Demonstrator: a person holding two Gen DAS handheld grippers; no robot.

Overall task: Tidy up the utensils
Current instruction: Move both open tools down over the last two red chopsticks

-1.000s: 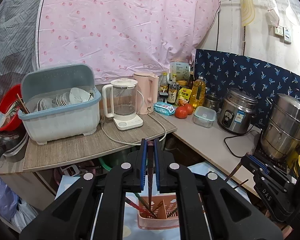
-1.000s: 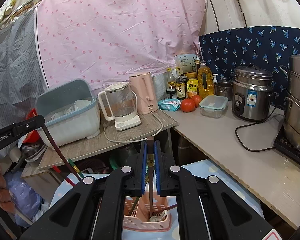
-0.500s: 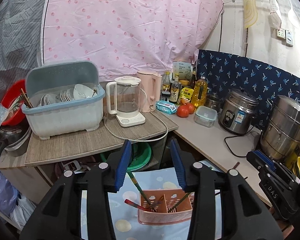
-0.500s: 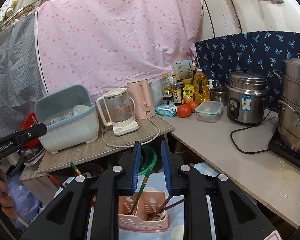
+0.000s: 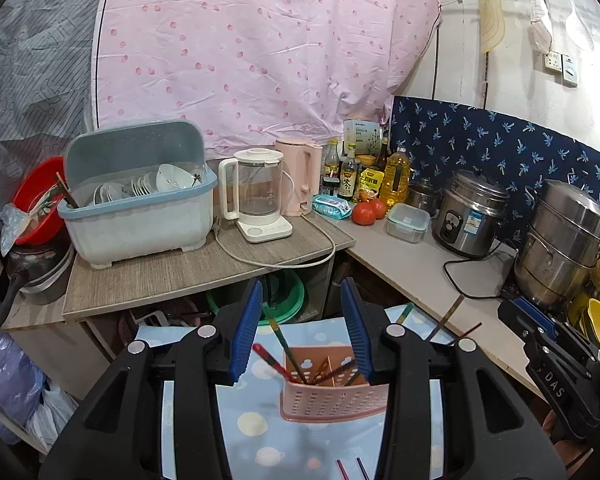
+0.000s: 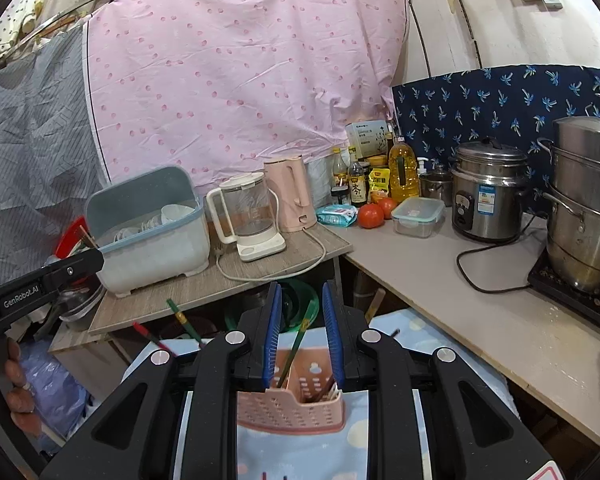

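Pink utensil holder (image 5: 334, 400) with chopsticks (image 5: 284, 340) stands on a blue dotted cloth (image 5: 252, 412).
Left gripper (image 5: 305, 332) and right gripper (image 6: 300, 334) hover at its 6 o'clock, jaws apart, holding nothing.

The left claw (image 5: 302, 332) stands spread wide and empty above a pink utensil caddy (image 5: 332, 396) on the blue dotted table (image 5: 256, 432). Chopsticks (image 5: 284, 344) lean inside the caddy between the blue pads (image 5: 246, 336); the right claw (image 5: 556, 364) sits far right.
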